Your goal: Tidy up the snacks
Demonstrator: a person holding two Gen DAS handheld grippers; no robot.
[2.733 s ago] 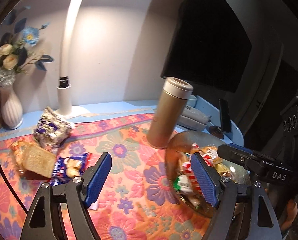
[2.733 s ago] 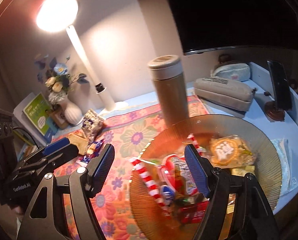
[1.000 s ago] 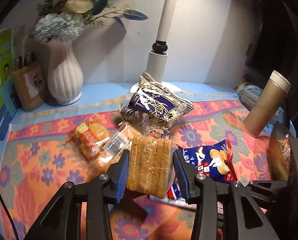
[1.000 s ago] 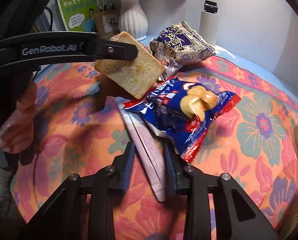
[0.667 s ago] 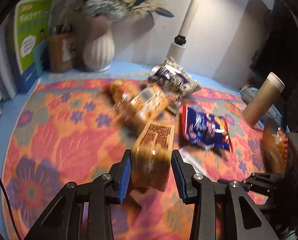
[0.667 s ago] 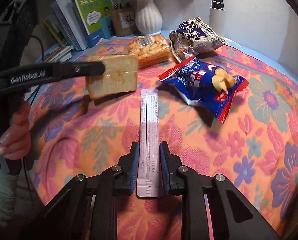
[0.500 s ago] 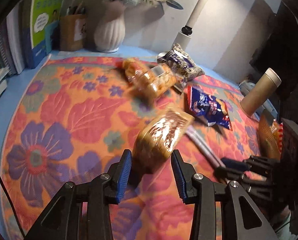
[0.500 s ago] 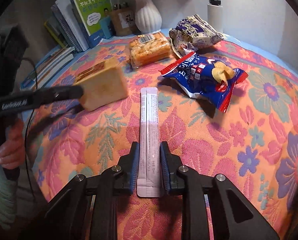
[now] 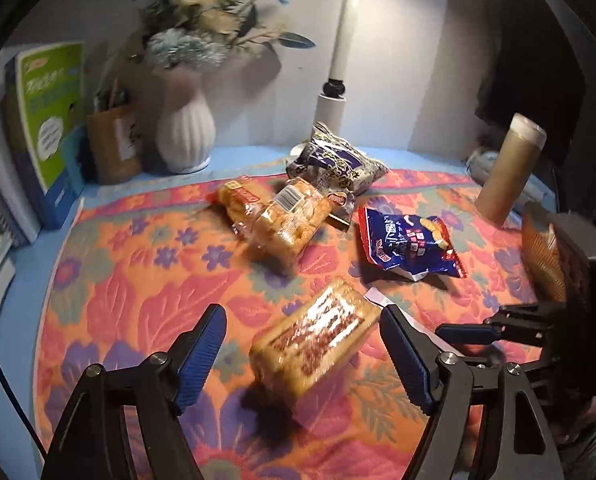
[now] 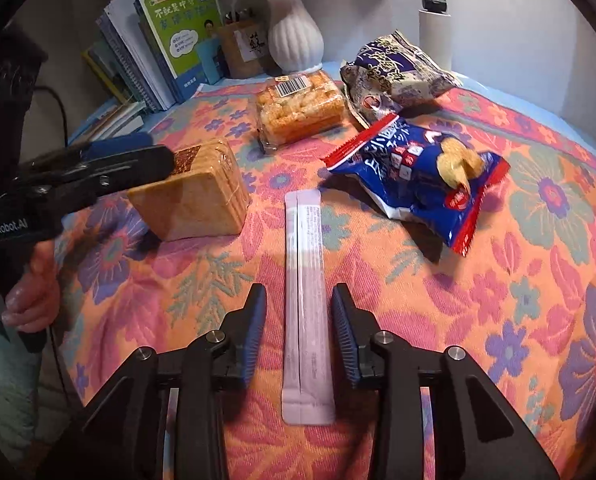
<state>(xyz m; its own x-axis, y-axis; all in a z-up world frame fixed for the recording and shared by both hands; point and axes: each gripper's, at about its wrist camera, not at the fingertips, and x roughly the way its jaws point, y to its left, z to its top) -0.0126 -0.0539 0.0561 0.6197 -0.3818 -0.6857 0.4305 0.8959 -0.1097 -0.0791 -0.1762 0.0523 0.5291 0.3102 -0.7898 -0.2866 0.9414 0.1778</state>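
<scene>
Blue-padded left tool stands wide apart, its jaws having just been opening; the wrapped loaf of sliced toast bread sits released between them on the flowered orange cloth of the worktop, where a second ago it was clenched and lifted. Right tool has also just parted a little, and the long flat lilac sachet lies loose between its pads, not pressed. Beyond lie a glossy blue crisp bag, a clear crinkled pack of golden biscuits and a purple-white puffed bag.
</scene>
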